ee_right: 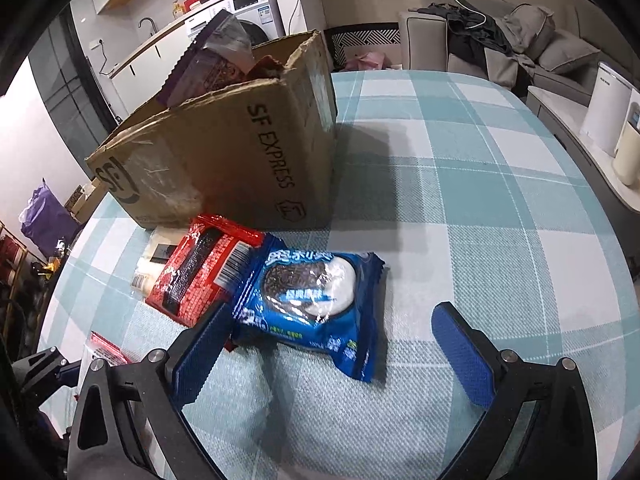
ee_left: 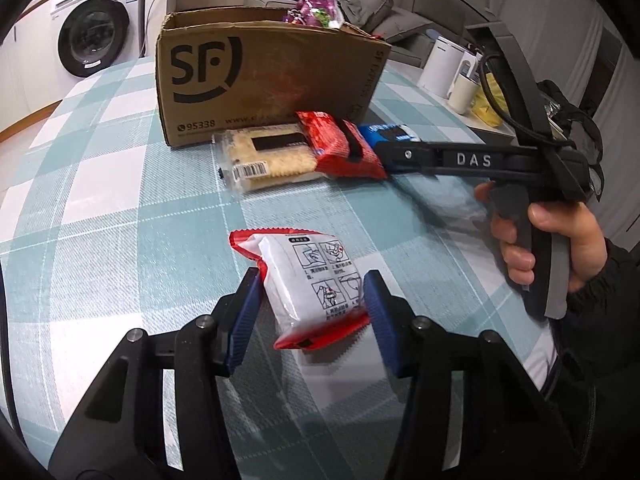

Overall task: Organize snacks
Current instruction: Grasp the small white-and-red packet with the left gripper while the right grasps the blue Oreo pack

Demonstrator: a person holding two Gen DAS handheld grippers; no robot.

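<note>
So the left tool (ee_left: 314,300) is clamped on a white-and-red snack packet (ee_left: 310,280), blue pads pinching its two long sides near the worktop's (ee_left: 120,208) near edge. It's a puffy foil pack and the pads sit toward its lower half, so I reckon it could pivot or squirt out once lifted, especially if it's swung fast toward the SF Express cardboard box (ee_left: 260,84).

The right tool (ee_right: 332,340) is spread wide and holding nothing. The blue Oreo packet (ee_right: 316,300) lies between its fingers, but they aren't touching it yet. The worry here: the red snack packet (ee_right: 200,268) overlaps the Oreo pack's edge, and the left finger sits right at that seam. Closing from there might catch the red one too, or shove it onto the clear cracker pack (ee_left: 260,156) beside it.

The box also looks pretty full already, with a purple bag (ee_right: 212,60) sticking out the top, so anything dropped in carelessly could slide back off the pile.
</note>
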